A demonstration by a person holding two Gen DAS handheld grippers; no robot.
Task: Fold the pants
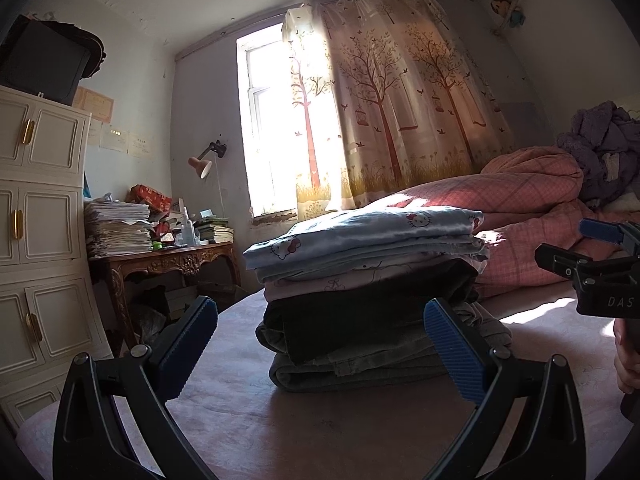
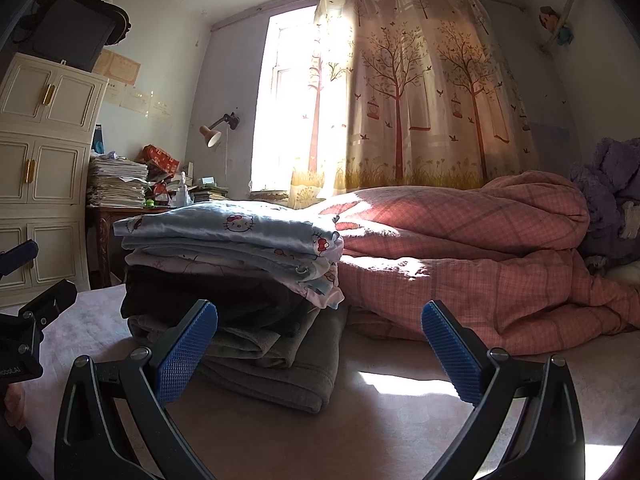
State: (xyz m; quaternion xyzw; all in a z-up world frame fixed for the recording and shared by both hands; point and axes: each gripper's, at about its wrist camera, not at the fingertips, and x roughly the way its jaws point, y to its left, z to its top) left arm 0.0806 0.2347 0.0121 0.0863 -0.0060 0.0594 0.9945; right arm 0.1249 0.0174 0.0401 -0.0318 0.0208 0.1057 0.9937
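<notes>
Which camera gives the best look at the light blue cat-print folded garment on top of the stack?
The right wrist view: the light blue cat-print folded garment shows its top and printed faces. The left wrist view shows mostly its folded edge.

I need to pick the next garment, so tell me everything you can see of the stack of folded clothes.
The stack of folded clothes sits on the pinkish bed sheet, beside a red plaid quilt. Top: light blue cartoon-cat print fabric, then pale pink, black, and grey layers at the bottom. All soft cloth, lying flat, edges uneven. Neither gripper touches it.
</notes>
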